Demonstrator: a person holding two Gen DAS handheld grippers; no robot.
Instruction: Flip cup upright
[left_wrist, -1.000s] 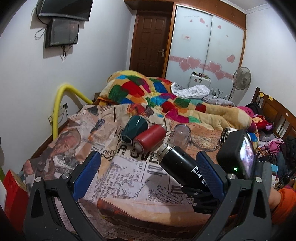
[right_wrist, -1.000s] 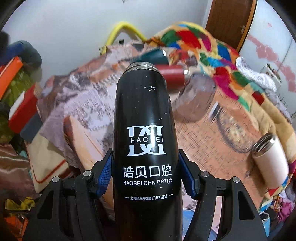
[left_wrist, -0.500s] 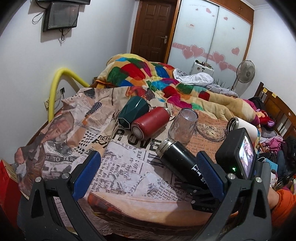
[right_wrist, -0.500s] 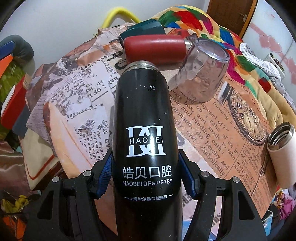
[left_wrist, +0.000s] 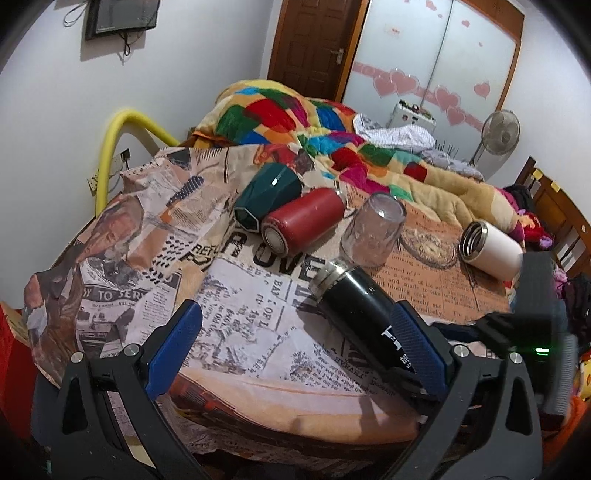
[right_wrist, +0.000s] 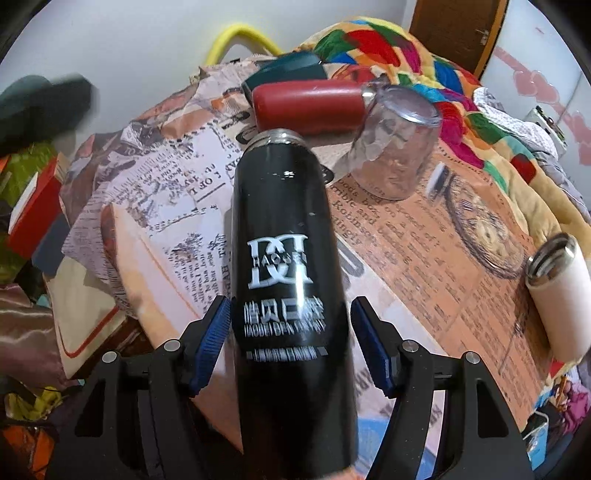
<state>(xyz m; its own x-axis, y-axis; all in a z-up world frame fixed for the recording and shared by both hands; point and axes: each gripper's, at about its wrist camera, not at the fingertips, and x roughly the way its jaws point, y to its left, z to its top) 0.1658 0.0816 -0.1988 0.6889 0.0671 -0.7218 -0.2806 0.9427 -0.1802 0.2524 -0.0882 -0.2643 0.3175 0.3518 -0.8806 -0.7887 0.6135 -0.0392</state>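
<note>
Black cup (right_wrist: 284, 266) lying tilted over the newspaper-print surface (left_wrist: 240, 332), right gripper (right_wrist: 288, 347) jaws parting slightly around it, seemingly regripping; left gripper (left_wrist: 291, 350) hanging wide open, empty.

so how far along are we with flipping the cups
Nothing stands upright yet. The green cup, red flask and white flask lie on their sides; the clear glass sits mouth-down. In hand: the black flask, tilted, between the right gripper's fingers, grip unclear. The left gripper is open and empty. All need righting.
</note>
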